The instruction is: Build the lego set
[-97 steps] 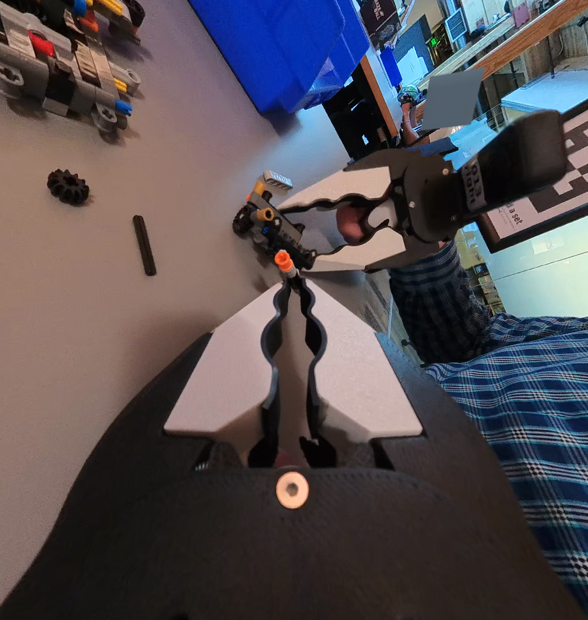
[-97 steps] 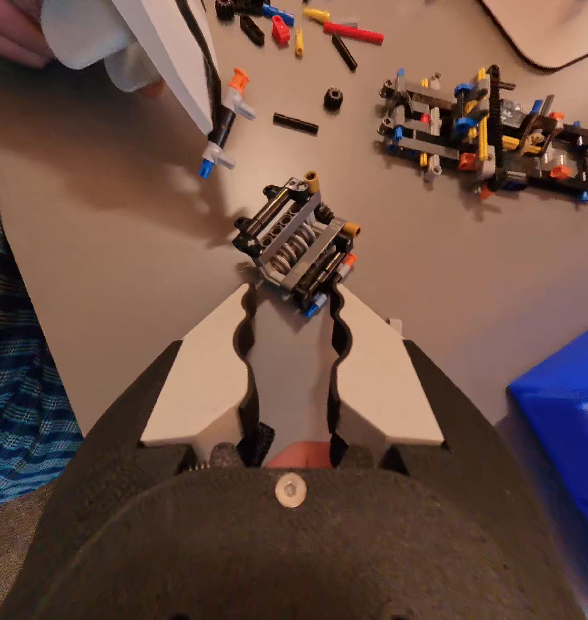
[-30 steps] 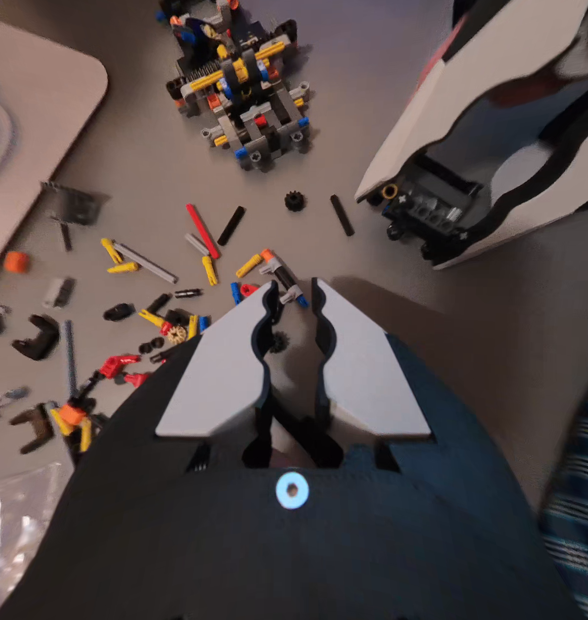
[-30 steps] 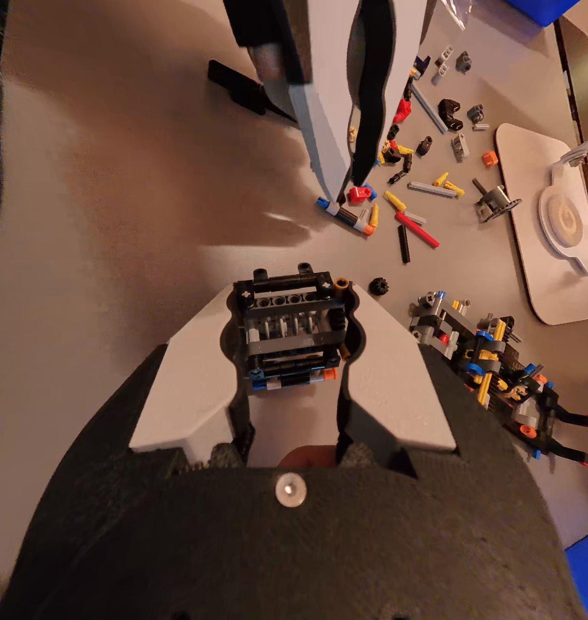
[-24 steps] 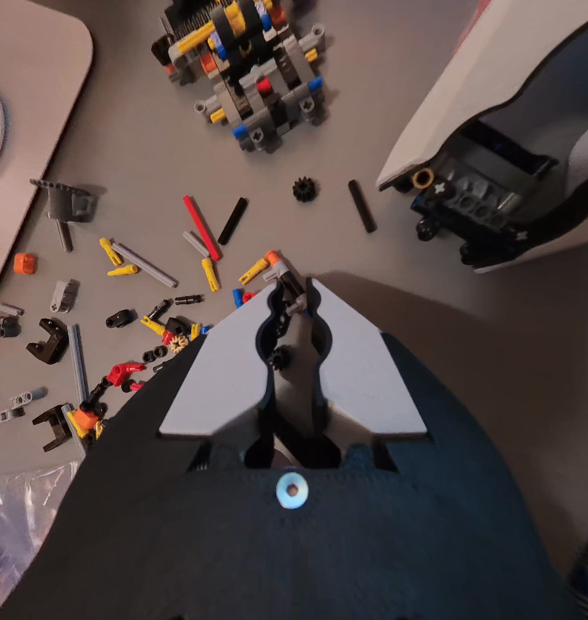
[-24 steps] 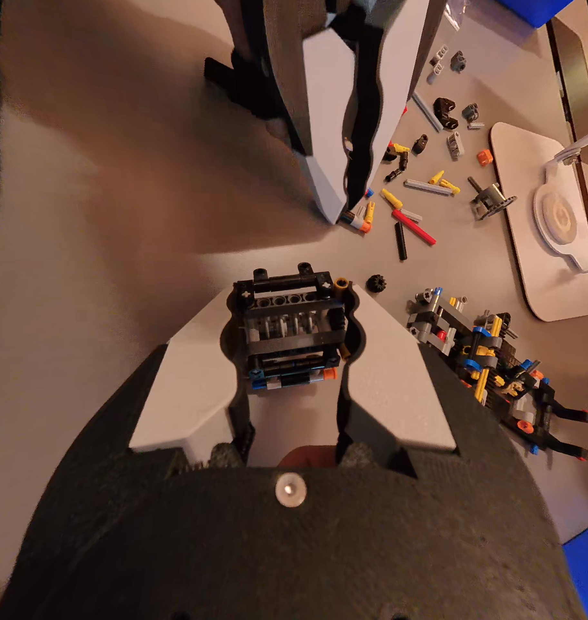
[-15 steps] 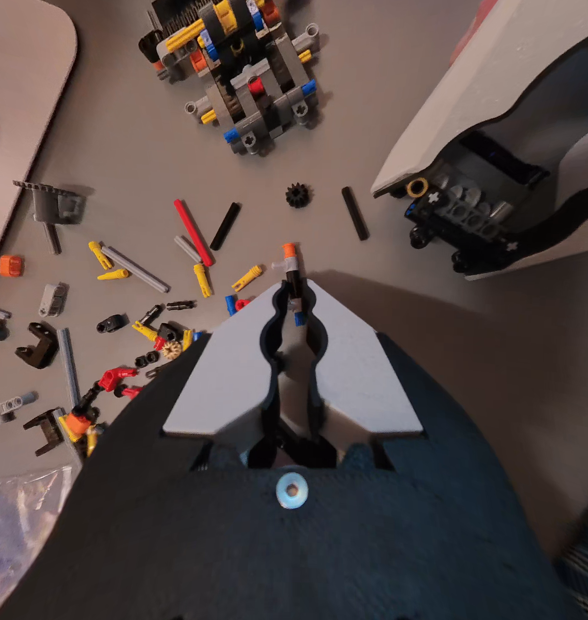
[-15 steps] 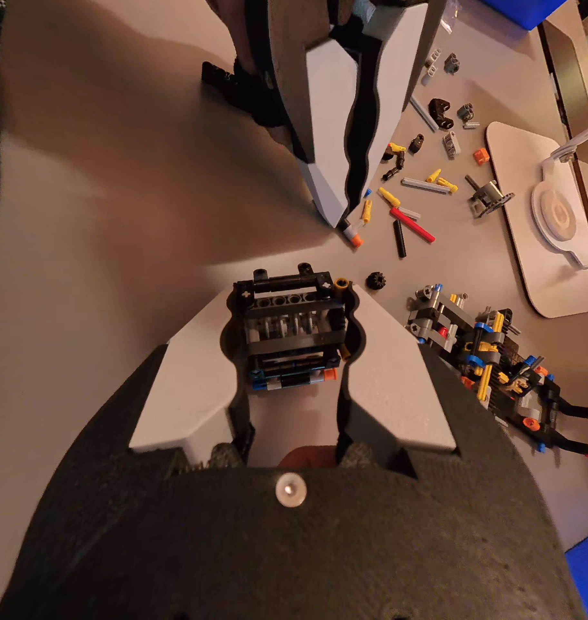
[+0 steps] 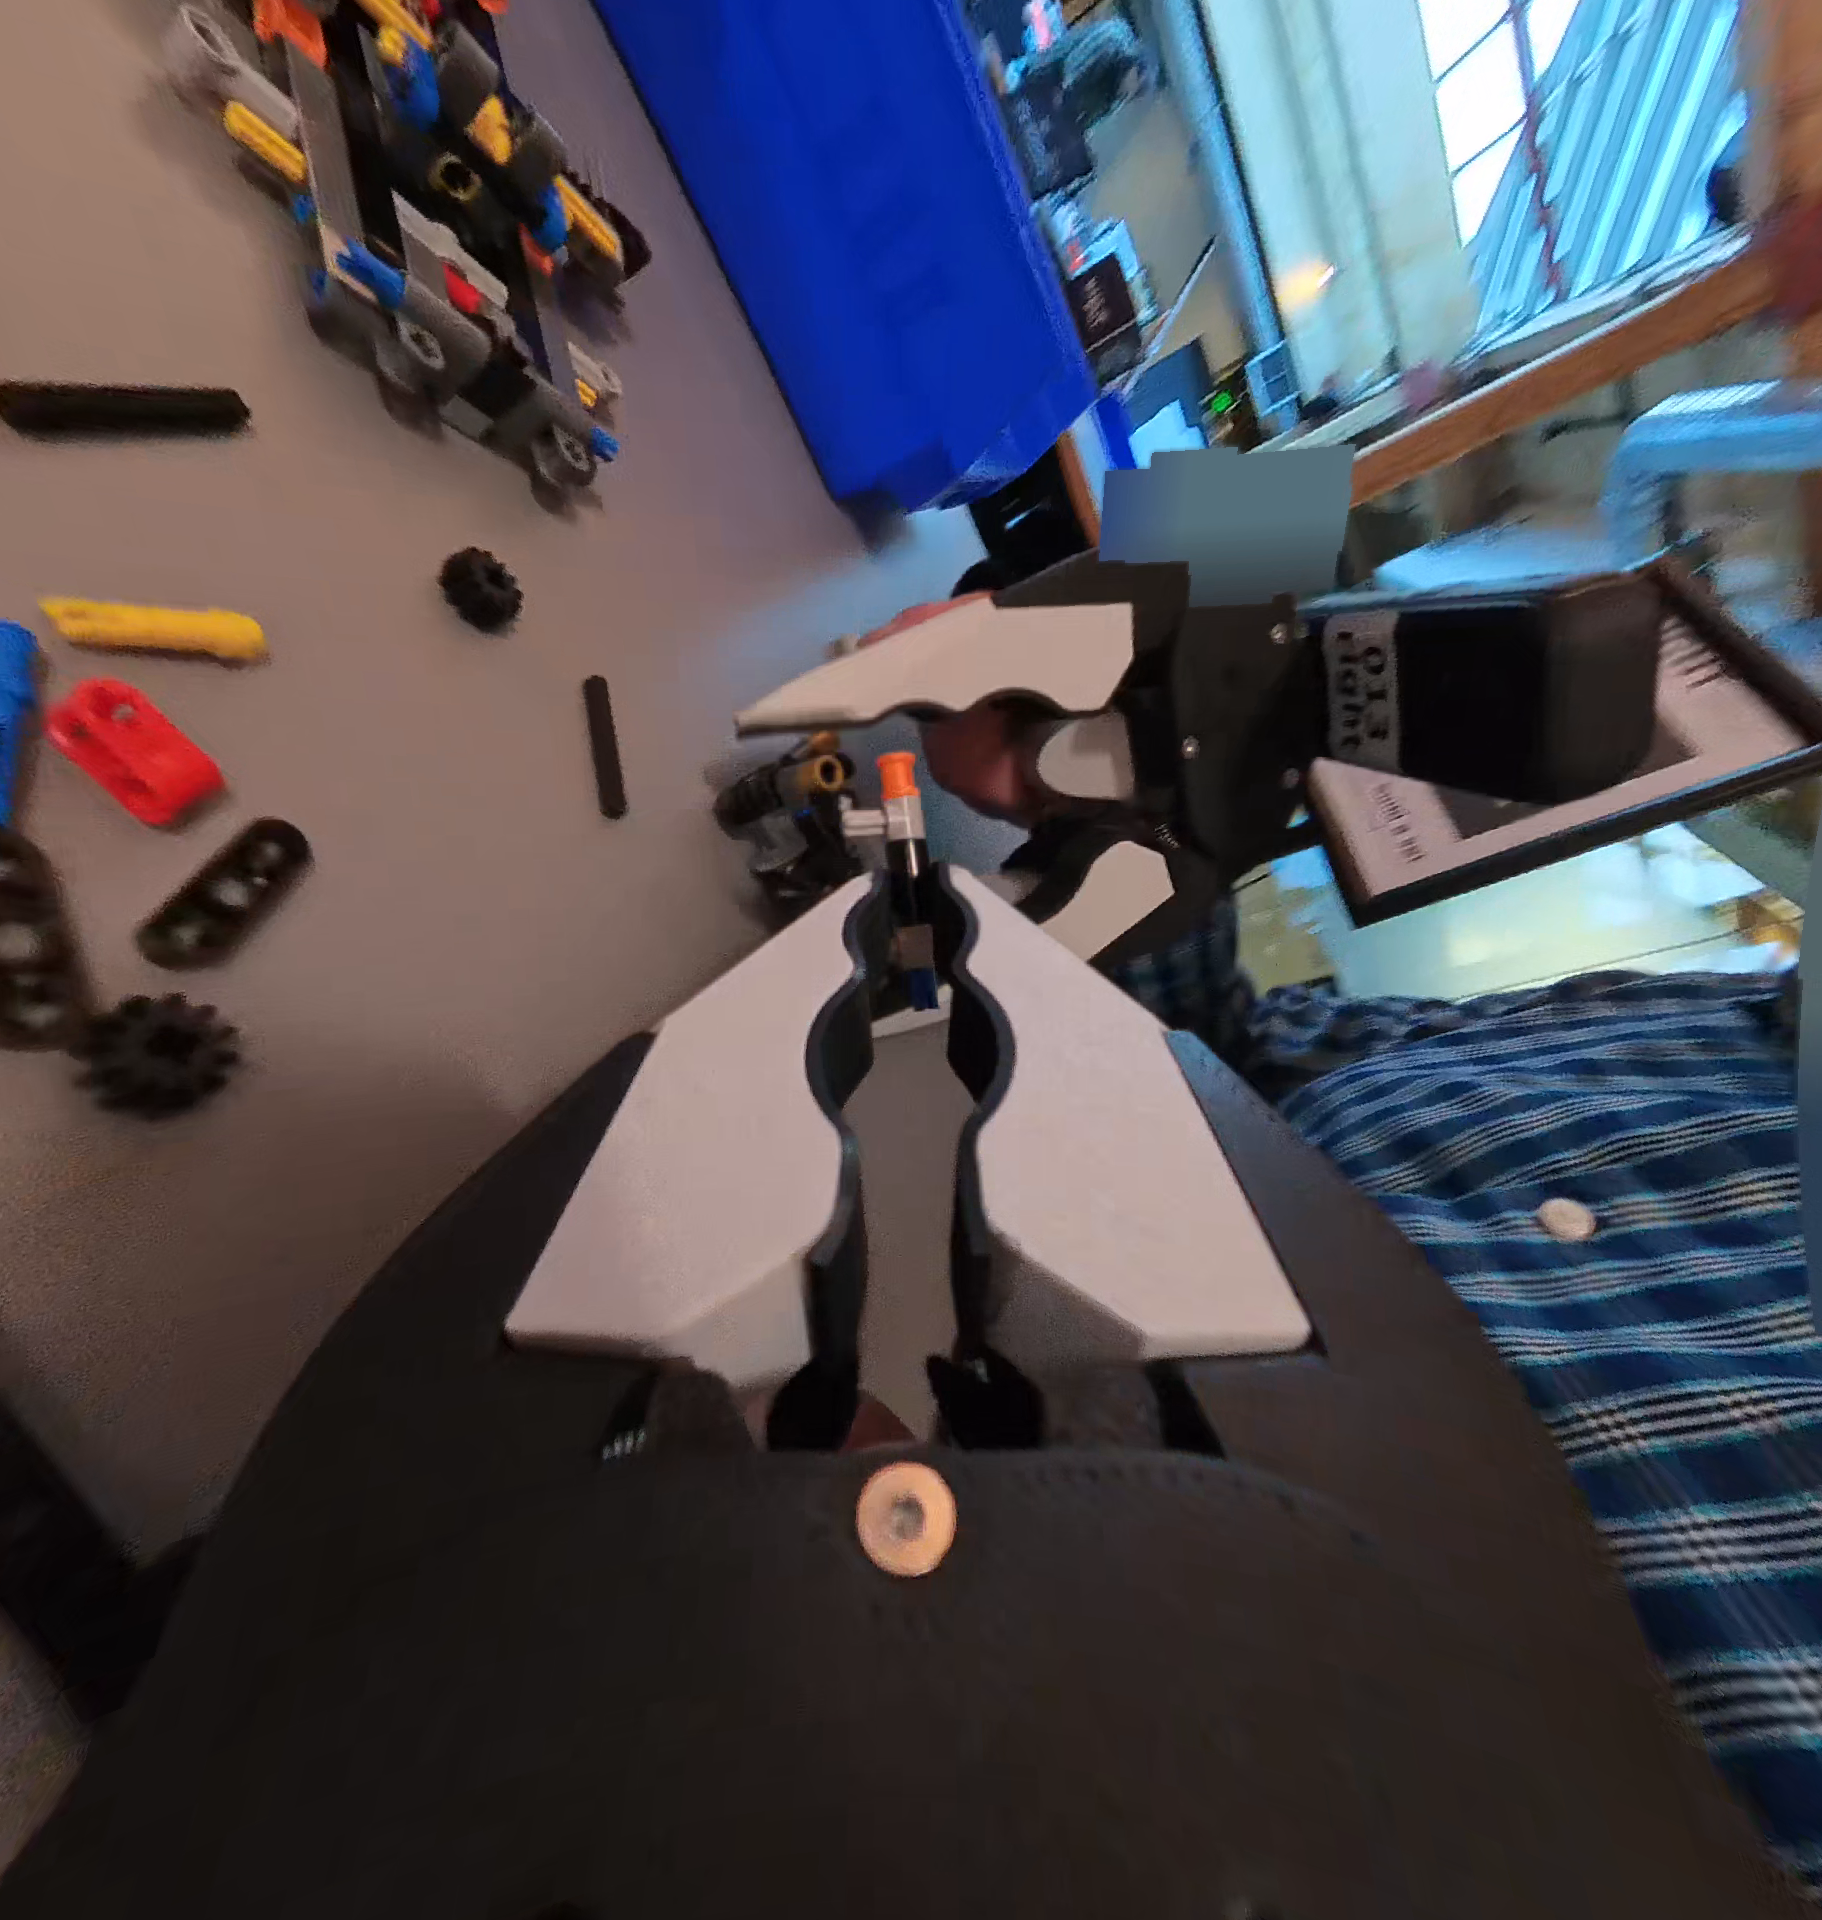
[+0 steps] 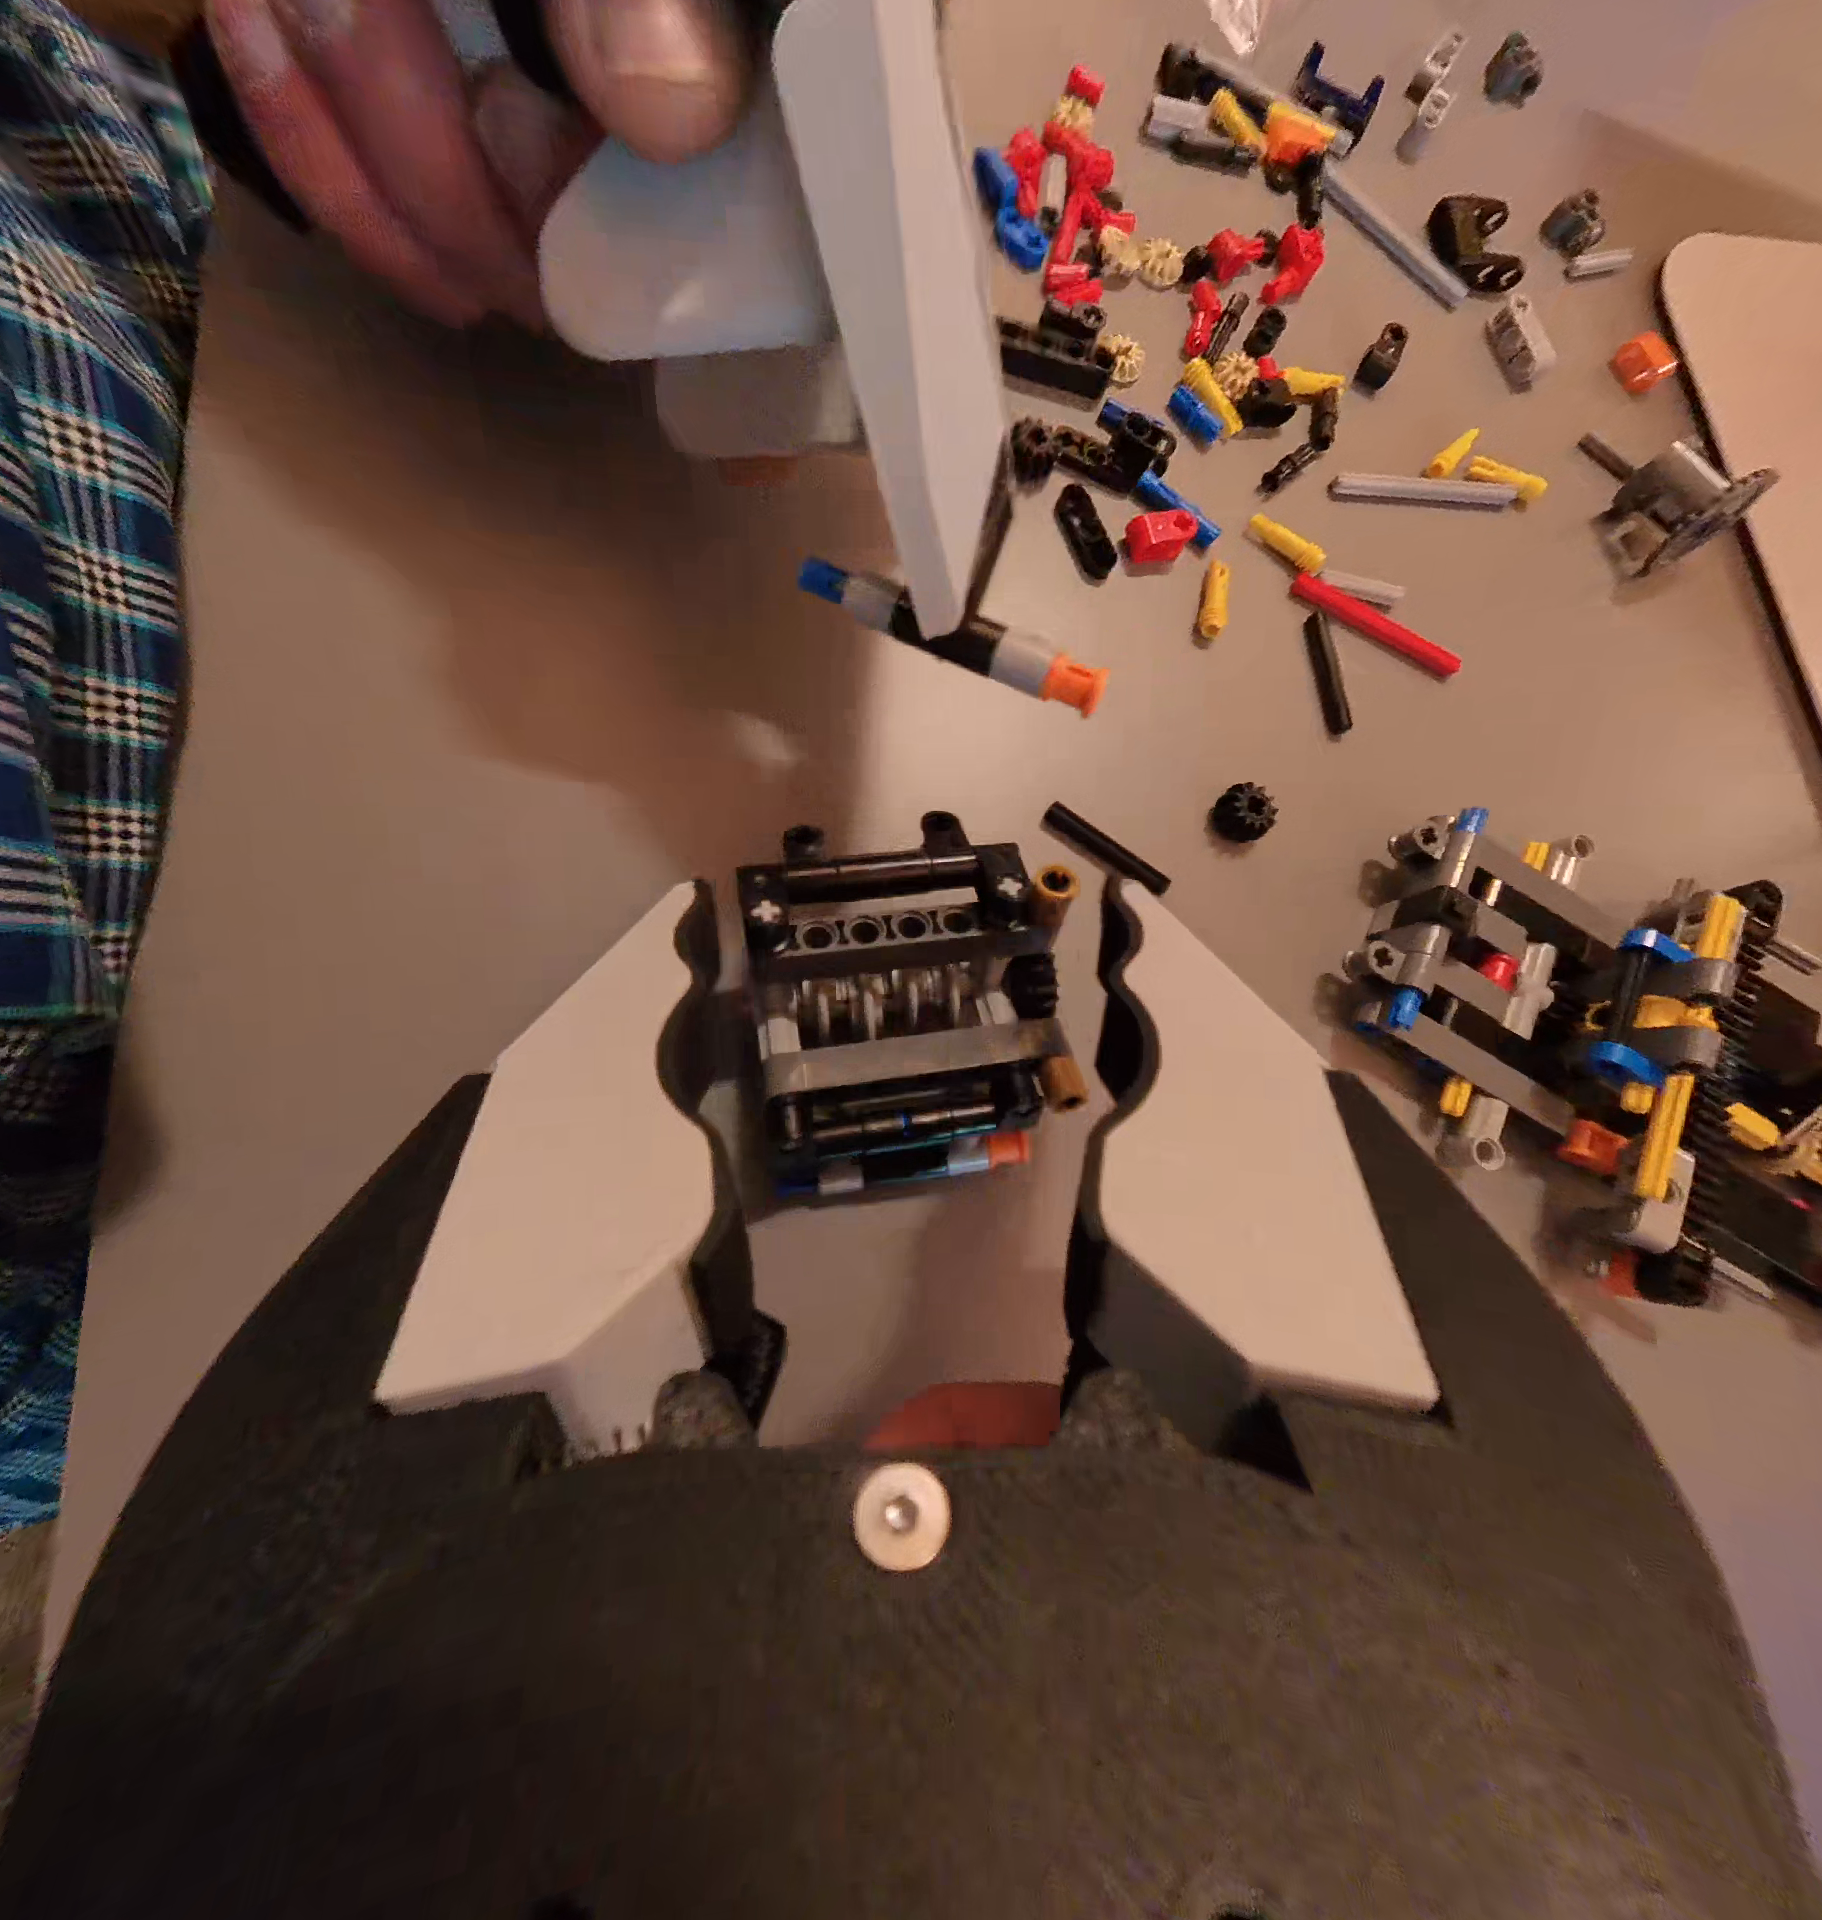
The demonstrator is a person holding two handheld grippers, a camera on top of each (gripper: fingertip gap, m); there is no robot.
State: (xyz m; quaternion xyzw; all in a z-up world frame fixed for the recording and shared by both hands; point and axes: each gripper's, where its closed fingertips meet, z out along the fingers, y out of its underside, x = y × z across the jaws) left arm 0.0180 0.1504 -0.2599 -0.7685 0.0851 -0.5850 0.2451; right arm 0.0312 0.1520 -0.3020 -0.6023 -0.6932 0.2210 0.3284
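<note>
My left gripper (image 9: 912,883) is shut on a short pin assembly (image 9: 899,821) with an orange tip, black middle and blue end. It holds the assembly off the table, orange tip pointing at my right gripper (image 9: 990,769). In the right wrist view my right gripper (image 10: 902,904) is shut on a black and grey engine-like block (image 10: 896,1018), low over the grey table (image 10: 471,831). There the left gripper (image 10: 954,613) hangs above and beyond the block, with the pin assembly (image 10: 990,649) crosswise in its tips. The built chassis (image 10: 1572,1039) lies to the right.
Several loose pieces (image 10: 1146,312) lie scattered at the far side. A black axle (image 10: 1104,847) and a black gear (image 10: 1242,810) lie just beyond the block. A pale board (image 10: 1800,468) is far right, a blue bin (image 9: 855,239) behind the chassis. A person's plaid sleeve (image 10: 45,623) is on the left. My right tips are roughly 5 centimetres from the black gear (image 10: 1242,810). Look for it in the left wrist view (image 9: 502,593) too.
My left gripper closed on the pin assembly, lifted it off the table and swung it toward my right gripper. My right gripper kept hold of the block.
</note>
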